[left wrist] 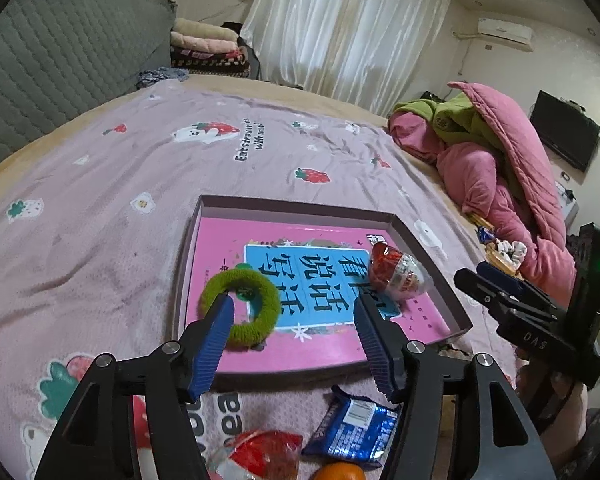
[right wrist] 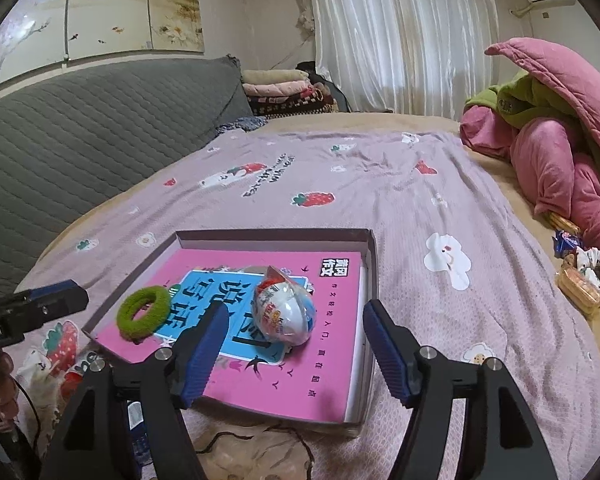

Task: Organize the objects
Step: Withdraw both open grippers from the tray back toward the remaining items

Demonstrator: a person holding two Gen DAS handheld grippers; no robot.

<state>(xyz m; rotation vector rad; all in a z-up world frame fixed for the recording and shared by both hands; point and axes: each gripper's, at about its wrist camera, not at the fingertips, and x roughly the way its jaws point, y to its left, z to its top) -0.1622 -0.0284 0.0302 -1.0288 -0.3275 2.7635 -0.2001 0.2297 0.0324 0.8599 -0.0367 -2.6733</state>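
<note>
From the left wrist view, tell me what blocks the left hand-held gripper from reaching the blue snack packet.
Nothing visible blocks it. The blue snack packet lies on the bedspread just outside the box, below the open left hand-held gripper, beside a red wrapper.

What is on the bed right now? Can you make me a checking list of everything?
Surface: lilac strawberry-print bedspread, wrinkled.
Job's things: shallow cardboard box tray holding a pink book; fuzzy green hair ring and foil-wrapped toy egg lie on the book.
Clutter: blue snack wrapper, red packet and orange fruit near the tray; white scrunchie and snacks farther right.
Grippers: left hand-held gripper open, empty; right hand-held gripper open, empty.
Cables: thin dark cord by the tray's near edge.
Surroundings: grey quilted headboard, white curtains, pink quilt pile.
</note>
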